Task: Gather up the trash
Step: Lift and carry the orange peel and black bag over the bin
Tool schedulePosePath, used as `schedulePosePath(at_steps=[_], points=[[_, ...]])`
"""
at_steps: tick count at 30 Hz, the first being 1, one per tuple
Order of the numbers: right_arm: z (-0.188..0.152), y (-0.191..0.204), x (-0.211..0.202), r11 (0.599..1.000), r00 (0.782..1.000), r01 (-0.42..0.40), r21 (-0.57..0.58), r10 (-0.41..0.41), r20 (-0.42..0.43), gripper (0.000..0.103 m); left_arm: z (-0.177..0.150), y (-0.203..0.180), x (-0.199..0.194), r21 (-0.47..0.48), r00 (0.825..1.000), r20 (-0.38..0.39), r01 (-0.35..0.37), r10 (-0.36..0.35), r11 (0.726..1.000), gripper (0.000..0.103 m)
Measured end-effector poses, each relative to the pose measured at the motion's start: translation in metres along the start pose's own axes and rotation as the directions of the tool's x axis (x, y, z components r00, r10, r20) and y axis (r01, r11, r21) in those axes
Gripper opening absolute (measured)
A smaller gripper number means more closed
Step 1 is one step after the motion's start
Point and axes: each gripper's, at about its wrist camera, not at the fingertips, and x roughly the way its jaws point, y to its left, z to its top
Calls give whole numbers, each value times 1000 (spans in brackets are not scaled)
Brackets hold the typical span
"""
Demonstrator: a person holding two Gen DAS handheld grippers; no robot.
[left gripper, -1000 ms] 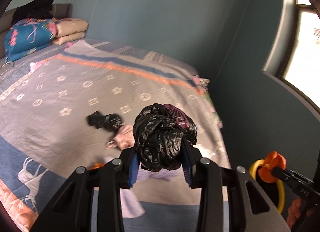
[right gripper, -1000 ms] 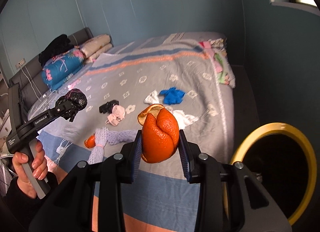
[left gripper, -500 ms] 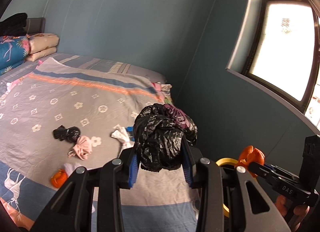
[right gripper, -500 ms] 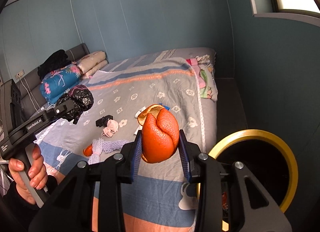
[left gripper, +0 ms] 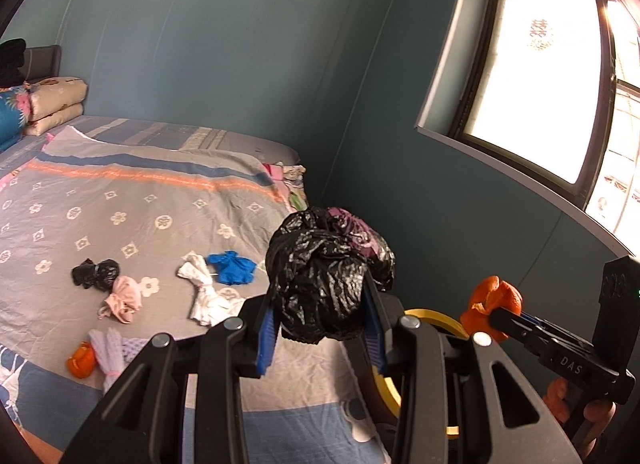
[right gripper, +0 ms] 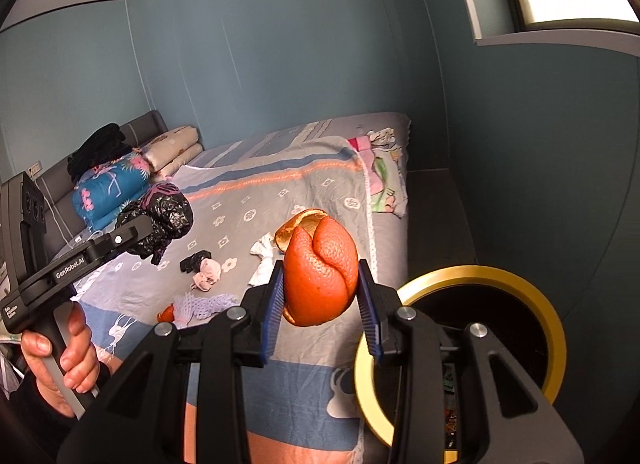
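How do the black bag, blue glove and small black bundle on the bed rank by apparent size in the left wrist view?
1. Black bag, largest, though nearest the camera.
2. Blue glove.
3. Small black bundle, close to the glove; unsure.

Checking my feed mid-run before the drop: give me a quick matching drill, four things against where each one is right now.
Things:
1. crumpled black bag
2. orange peel
3. blue glove
4. yellow-rimmed bin

Places:
A. on the floor beside the bed
B. lying on the bed cover
C. clamped in the right tongs
D. clamped in the left tongs

Pairs: 1-D, 2-C, 3-B, 4-A
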Motion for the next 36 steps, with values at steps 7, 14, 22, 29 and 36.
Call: schedulePosePath(at_steps=[7,14,22,29,36], points=[[-1,-23,-14,999,999,38,33,-39,19,33,-6,-28,22,23,998,-35,52,-51,998,34],[-4,-50,-22,995,996,76,69,-78,31,34,-13,-54,45,54,993,-71,100,-96,994,34],[-9,-81,-17,986,993,115,118,-117,15,34,-26,-81,77,70,982,-131,146,-136,987,34],[-20,-110,-7,977,991,137,161,-136,-16,34,-41,-102,107,83,970,-189,172,-154,982,34],[-32,-136,3,966,987,161,202,-155,-44,34,-60,-122,135,89,954,-247,196,-169,977,34]])
